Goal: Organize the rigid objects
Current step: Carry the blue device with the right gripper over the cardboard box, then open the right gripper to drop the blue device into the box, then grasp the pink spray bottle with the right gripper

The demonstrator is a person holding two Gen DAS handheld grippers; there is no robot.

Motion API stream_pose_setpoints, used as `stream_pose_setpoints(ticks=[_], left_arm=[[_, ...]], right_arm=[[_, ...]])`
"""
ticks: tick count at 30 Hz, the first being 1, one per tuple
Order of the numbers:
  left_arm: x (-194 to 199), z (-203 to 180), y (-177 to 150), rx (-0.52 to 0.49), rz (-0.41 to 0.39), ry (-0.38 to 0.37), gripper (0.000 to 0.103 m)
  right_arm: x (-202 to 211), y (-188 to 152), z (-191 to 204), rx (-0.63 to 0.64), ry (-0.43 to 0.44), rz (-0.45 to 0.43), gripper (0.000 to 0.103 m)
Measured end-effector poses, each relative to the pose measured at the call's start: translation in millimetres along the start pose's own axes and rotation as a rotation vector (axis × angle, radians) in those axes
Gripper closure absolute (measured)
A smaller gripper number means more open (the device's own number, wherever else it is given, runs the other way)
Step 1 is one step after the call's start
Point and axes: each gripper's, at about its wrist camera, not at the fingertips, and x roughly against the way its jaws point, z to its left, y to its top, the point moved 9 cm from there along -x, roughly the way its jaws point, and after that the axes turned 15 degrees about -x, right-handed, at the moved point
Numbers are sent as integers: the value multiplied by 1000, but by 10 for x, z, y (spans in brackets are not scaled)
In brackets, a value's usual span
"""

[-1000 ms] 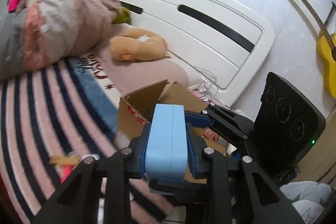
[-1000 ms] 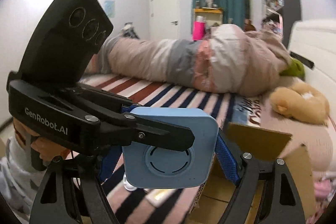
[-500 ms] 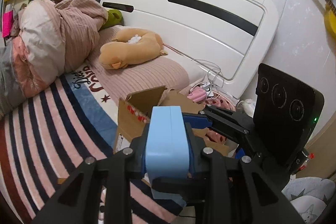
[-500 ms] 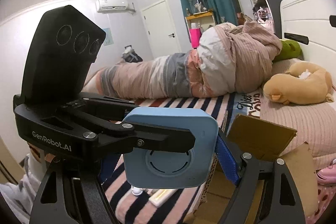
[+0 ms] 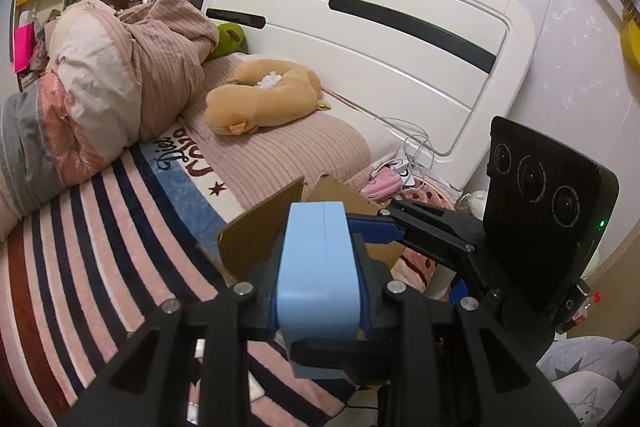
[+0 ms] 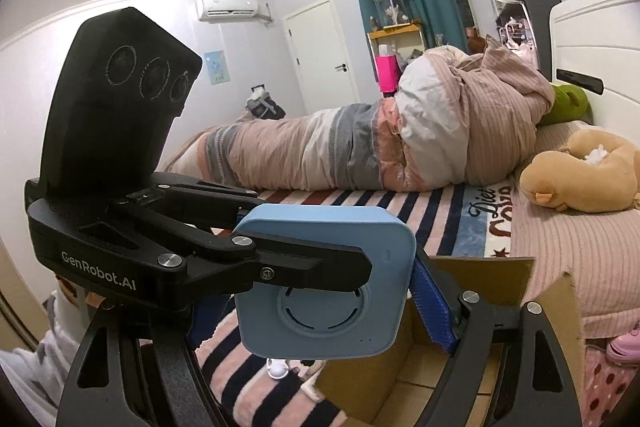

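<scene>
A light blue square device (image 5: 318,267) with rounded corners and a round vent on its face (image 6: 324,283) is held in the air above the bed. My left gripper (image 5: 318,291) is shut on its two flat faces. My right gripper (image 6: 320,307) spans its left and right edges; its blue right pad (image 6: 430,303) lies against the right edge, the left pad is hidden behind the left gripper. An open cardboard box (image 6: 472,347) sits just behind and below the device, with its flaps up (image 5: 260,227).
The striped bedspread (image 5: 88,247) lies below. A rolled duvet (image 6: 360,143) and a tan plush pillow (image 5: 260,103) lie on the bed. The white headboard (image 5: 360,39) is behind. Small items (image 6: 278,367) lie on the bed under the device. A pink object and cables (image 5: 384,179) sit beside the box.
Both grippers have lifted and tilted upward with the blue device between them. The box and bed now sit lower in both views. The grip looks the same.
</scene>
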Motion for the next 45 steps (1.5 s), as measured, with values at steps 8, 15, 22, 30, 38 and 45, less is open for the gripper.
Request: stream_pose_setpoints(ticks=[8,15,22,30,38,45], left_arm=[[-560,-140,-34,-6,56,-97,77],[-1064,-277,-105,-45,145,-136,70],[-886,-122,-161,-24,122,-73,46],[-128,258,-389,44,40,99,35],[655,909,-1141,130,28,340,32],[823,1464,-2045,220,47,414,32]], right_arm=[[57,-169,-464,-59,-90,57,24],[94,-392,-935,-77,-213,145,23],[72,-475,-1030,-57,-288,171,15],[116,-388,-384,52,-217,96,15],[-307,-659,521,122,-39,179,15],[-1147,-1297,727,38,-52,374,23]])
